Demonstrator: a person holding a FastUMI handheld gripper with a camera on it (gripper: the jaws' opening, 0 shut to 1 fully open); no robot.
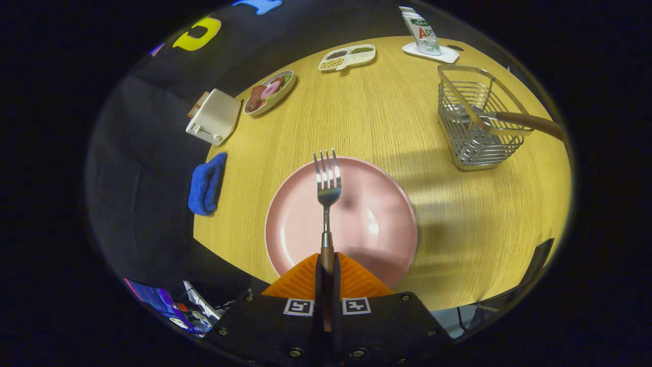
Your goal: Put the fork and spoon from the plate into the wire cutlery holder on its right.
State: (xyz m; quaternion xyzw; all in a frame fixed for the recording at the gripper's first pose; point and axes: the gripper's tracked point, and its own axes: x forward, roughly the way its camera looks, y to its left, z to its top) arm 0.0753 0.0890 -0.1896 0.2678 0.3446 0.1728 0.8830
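The gripper (pixel 326 272) is clamped on the wooden handle of the fork (pixel 327 188), both fingers (pixel 303 279) pressing against it from either side. The fork runs straight ahead from between the fingers, its metal neck and tines out in front, lifted over the pink plate (pixel 379 224); a soft shadow of it lies on the plate just right of the tines. The plate sits on the round, light wood surface (pixel 367 122) directly beyond the fingers, and its near rim is hidden behind them.

To the left of the plate, at the surface's edge, lies a folded blue cloth (pixel 207 184). Farther on the same side stands a small white toaster (pixel 214 117) with a slice in its slot, and just beyond it an oval dish (pixel 270 92) of play food.

Ahead and to the right of the plate, well apart from it, stands the wire cutlery holder (pixel 476 117). The spoon (pixel 527 122) is already in it, leaning, its brown handle jutting out over the holder's right rim.

At the far side of the surface lies a white divided tray (pixel 347 56) with small portions in its compartments, and to its right a carton (pixel 422 31) stands on a white coaster (pixel 433 53).
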